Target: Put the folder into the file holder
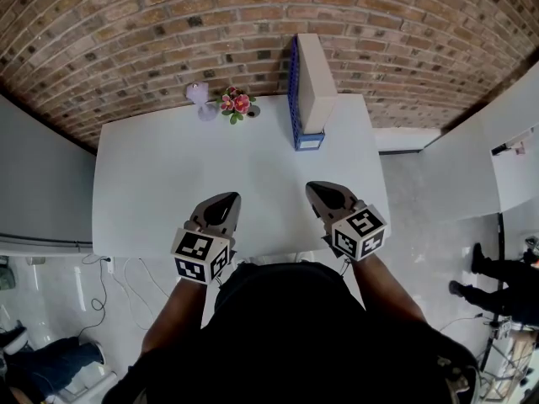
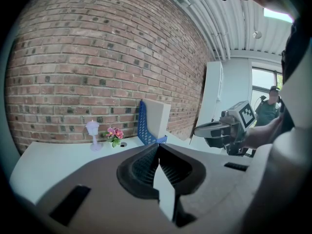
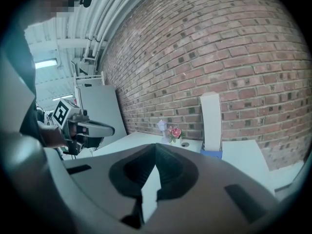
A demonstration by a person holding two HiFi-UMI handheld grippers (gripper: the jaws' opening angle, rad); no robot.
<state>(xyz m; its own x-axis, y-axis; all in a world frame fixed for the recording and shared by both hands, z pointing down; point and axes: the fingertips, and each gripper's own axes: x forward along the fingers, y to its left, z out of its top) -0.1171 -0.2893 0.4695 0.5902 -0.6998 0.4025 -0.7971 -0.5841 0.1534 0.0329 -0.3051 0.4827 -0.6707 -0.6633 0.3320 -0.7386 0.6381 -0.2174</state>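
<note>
- The white table [image 1: 168,183] bore the blue file holder [image 1: 292,99] at its far edge, against the brick wall [image 1: 126,23].
- The cream folder [image 1: 315,82] stood inside the holder, so the task looked finished.
- The left gripper [image 1: 227,199] and right gripper [image 1: 317,188] hovered near the table's front edge, each with its jaws fully together, gripping nothing.

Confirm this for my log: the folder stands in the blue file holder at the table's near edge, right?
No. The folder stands in the blue file holder, but at the table's far edge, by the brick wall. The head view shows it.
</note>
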